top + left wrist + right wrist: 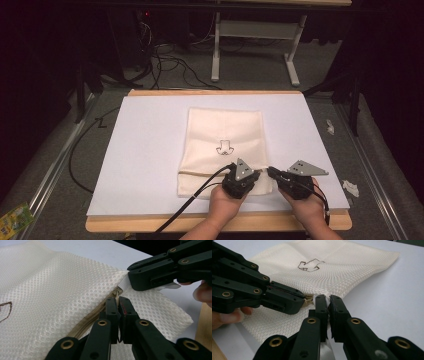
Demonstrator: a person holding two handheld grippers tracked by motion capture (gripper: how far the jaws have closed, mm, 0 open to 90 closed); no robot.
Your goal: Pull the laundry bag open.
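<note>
A cream mesh bag with a small dark drawing lies flat on the white sheet. A tan zipper runs across the bag near its front edge. My left gripper is shut on the zipper pull at the zipper's right end. Just to its right, my right gripper is shut on the bag's mesh edge beside the zipper end. The tips of the two grippers almost touch. In the right gripper view, the left gripper comes in from the left.
The wooden table edge runs along the front under the person's hands. Paper scraps lie right of the sheet. Cables and a white desk frame are on the floor behind. A green packet lies at the lower left.
</note>
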